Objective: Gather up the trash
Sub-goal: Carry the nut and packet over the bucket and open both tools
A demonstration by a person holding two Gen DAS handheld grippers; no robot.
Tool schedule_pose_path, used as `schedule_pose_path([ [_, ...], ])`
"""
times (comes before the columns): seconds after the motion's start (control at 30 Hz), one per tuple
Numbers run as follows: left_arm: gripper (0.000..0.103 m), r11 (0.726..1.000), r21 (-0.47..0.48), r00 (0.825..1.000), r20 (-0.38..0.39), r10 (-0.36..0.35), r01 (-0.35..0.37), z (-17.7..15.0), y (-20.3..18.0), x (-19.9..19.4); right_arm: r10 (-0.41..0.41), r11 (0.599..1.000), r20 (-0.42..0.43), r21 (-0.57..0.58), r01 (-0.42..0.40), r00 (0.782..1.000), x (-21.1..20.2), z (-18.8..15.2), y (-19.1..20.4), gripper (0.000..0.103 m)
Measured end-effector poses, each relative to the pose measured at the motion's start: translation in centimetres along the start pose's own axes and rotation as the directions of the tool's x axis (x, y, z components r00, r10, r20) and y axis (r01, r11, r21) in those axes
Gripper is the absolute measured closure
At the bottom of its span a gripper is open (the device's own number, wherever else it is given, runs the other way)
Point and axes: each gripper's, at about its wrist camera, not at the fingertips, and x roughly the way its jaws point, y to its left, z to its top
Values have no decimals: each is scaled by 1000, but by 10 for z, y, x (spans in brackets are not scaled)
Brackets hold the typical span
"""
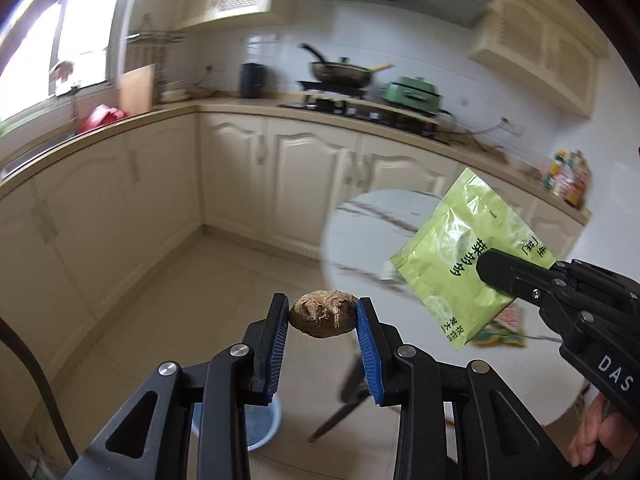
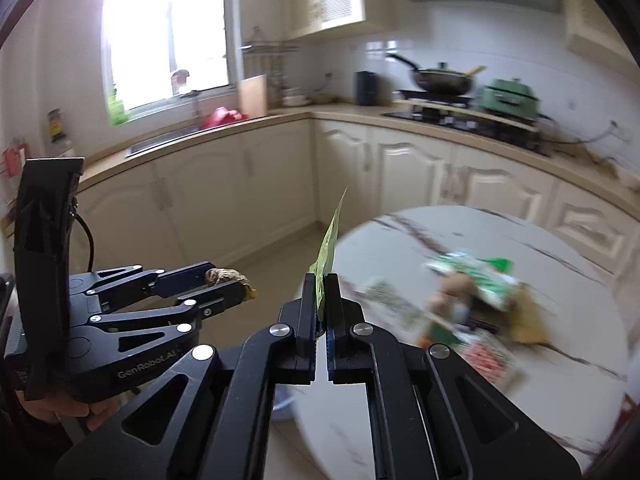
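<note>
A: Your left gripper [image 1: 322, 316] clamps the crumpled brown paper ball [image 1: 323, 318] above the floor: light, springy.

B: Your right gripper [image 2: 321, 300] pinches the thin green foil sachet [image 1: 470, 258] edgewise; it is slippery, so hold near its edge.

Beyond the claw, across the tiled floor [image 1: 168, 300]: cream cabinets [image 1: 312, 176] under a beige kitchen counter [image 1: 240, 109]. On it, far ahead, a black wok [image 1: 340, 72] on the stove [image 1: 352, 110], a green cooker [image 1: 412, 94] just right. Below the claw, a blue bucket [image 1: 260, 420].
</note>
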Motion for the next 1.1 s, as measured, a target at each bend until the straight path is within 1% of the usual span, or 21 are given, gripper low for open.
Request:
schedule_pose_path([
  [0.03, 73, 1000, -14, 1000, -4, 16, -16, -2, 12, -3, 25, 999, -11, -20, -25, 1000, 15, 3, 18, 99],
  [0.1, 73, 995, -68, 997, -37, 70, -72, -12, 56, -1, 79, 995, -41, -50, -81, 996, 45, 5, 49, 99],
  [0.13, 73, 993, -84, 995, -48, 82, -86, -15, 68, 0, 108, 991, -69, -66, -113, 992, 66, 4, 68, 99],
  [0.2, 73, 982, -138, 987, -108, 116, -131, -31, 106, 12, 140, 985, -113, -89, -150, 984, 99, -2, 93, 99],
  [0.23, 73, 979, -151, 985, -124, 121, -139, -35, 116, 17, 154, 980, -153, -101, -171, 976, 124, -8, 108, 99],
  [0.3, 73, 966, -185, 970, -200, 141, -178, -54, 143, 39, 166, 975, -208, -110, -192, 964, 159, -19, 127, 99],
  [0.33, 73, 965, -191, 966, -216, 139, -182, -59, 149, 47, 165, 974, -247, -113, -198, 955, 180, -28, 134, 99],
  [0.43, 73, 956, -228, 945, -307, 110, -185, -81, 173, 84, 151, 974, -337, -112, -199, 929, 237, -56, 144, 98],
  [0.53, 73, 953, -234, 921, -379, 91, -190, -100, 186, 121, 149, 977, -411, -77, -197, 900, 287, -81, 143, 98],
  [0.57, 73, 952, -236, 908, -411, 83, -194, -108, 189, 136, 148, 979, -436, -64, -195, 888, 302, -88, 142, 98],
  [0.6, 73, 952, -240, 903, -423, 74, -191, -110, 193, 144, 149, 980, -452, -52, -193, 880, 317, -95, 139, 97],
  [0.67, 73, 948, -244, 884, -462, 72, -205, -118, 199, 163, 144, 982, -473, -43, -186, 869, 337, -104, 135, 96],
  [0.73, 73, 949, -236, 877, -475, 75, -209, -121, 204, 176, 139, 984, -493, -28, -175, 859, 354, -112, 129, 94],
  [0.77, 73, 947, -244, 871, -487, 65, -207, -123, 208, 184, 133, 986, -502, -24, -168, 855, 361, -116, 126, 91],
  [0.8, 73, 946, -250, 865, -498, 57, -206, -123, 206, 190, 127, 987, -503, -22, -159, 855, 365, -118, 123, 89],
  [0.87, 72, 948, -243, 858, -510, 57, -207, -124, 209, 200, 118, 990, -510, -8, -142, 852, 372, -122, 118, 80],
  [0.97, 70, 945, -250, 846, -531, 50, -213, -118, 220, 221, 95, 994, -503, -3, -111, 859, 369, -118, 103, 69],
  [1.0, 68, 944, -251, 841, -538, 49, -216, -117, 221, 225, 83, 995, -497, -8, -100, 864, 367, -117, 99, 68],
  [1.03, 62, 943, -248, 841, -539, 55, -221, -112, 210, 230, 76, 996, -496, -12, -94, 865, 368, -114, 94, 67],
  [1.07, 58, 944, -237, 842, -535, 71, -231, -109, 210, 230, 72, 996, -492, -13, -90, 868, 366, -112, 91, 67],
  [1.1, 50, 943, -227, 842, -532, 89, -244, -105, 207, 230, 71, 996, -486, -13, -89, 871, 364, -110, 90, 67],
])
